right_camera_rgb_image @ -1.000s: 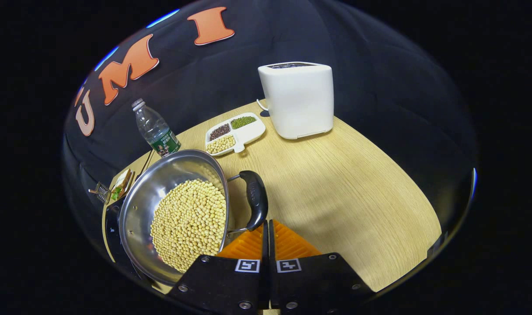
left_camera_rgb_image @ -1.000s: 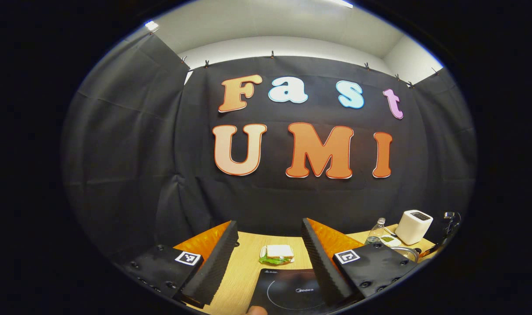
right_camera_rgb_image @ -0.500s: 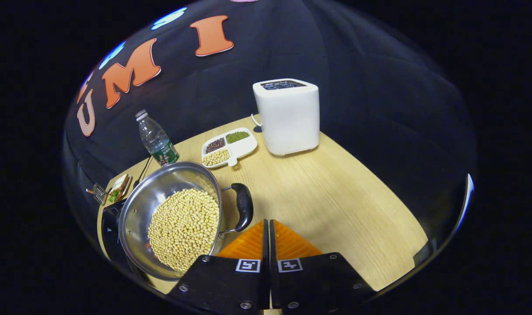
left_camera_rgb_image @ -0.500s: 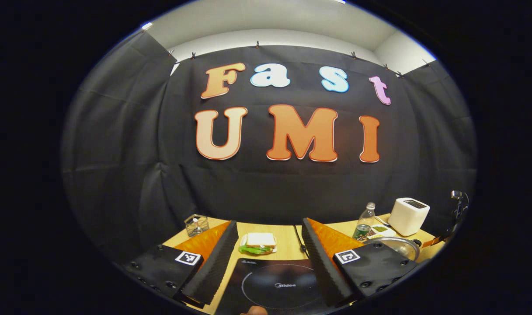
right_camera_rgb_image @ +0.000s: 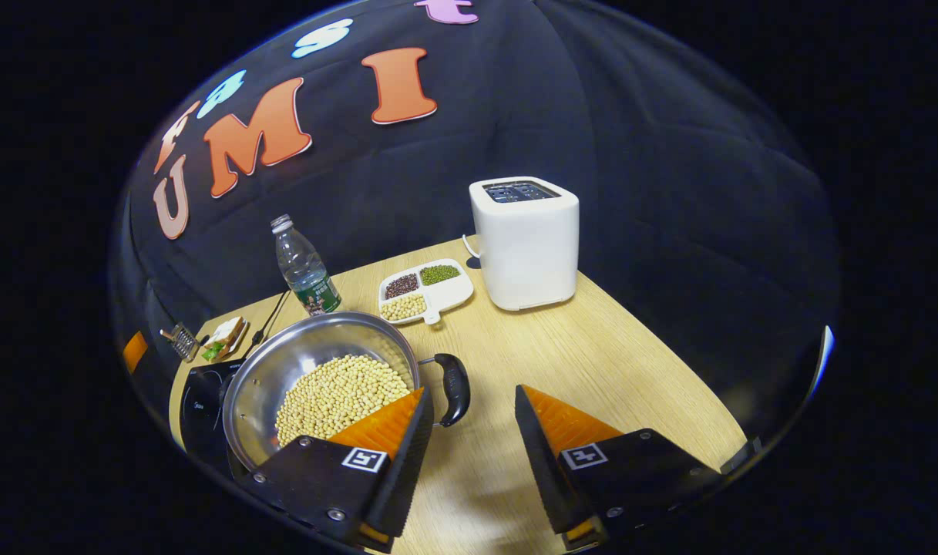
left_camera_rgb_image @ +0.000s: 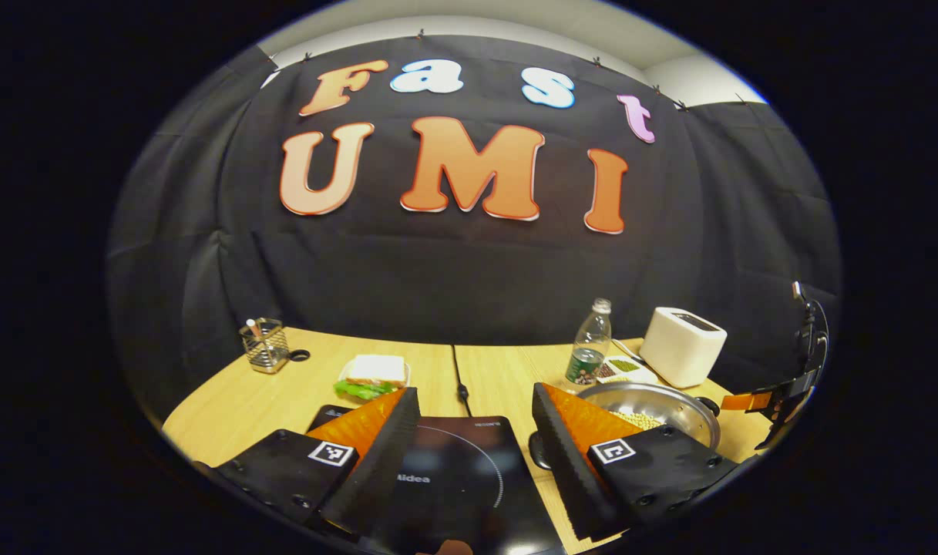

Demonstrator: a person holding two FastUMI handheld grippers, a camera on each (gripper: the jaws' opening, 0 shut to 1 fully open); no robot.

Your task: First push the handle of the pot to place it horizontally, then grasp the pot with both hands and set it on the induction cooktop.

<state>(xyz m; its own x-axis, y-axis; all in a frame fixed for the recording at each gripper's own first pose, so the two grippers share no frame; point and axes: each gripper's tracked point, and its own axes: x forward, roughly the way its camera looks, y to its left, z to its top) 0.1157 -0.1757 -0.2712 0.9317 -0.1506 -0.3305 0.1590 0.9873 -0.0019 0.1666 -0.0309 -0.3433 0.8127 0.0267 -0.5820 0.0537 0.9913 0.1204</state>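
Readable writing: "Midea" printed on the black induction cooktop, seen in the left gripper view between that gripper's fingers. Bottle label too small to read.

Counts: 1 steel pot of soybeans, 1 cooktop, 1 water bottle, 1 white toaster, 1 divided dish with 3 bean kinds, 1 sandwich plate, 1 wire holder, all on the wooden table.

Pot sits on the table just right of the cooktop, overlapping its edge in the right gripper view, not centred on it. 1 black handle shows on the pot's right side; another dark handle pokes out by the left gripper's finger in the left gripper view.

Left gripper: jaws spread wide, holding nothing, above the cooktop. Right gripper: jaws spread wide, empty, the pot handle just beside its left finger, no contact clear.

Versus 0.5 s ago: right jaws were pressed together, now apart. Left gripper view has tilted down; more table, the wire holder and the pot with beans are now plainer. Left jaws unchanged.
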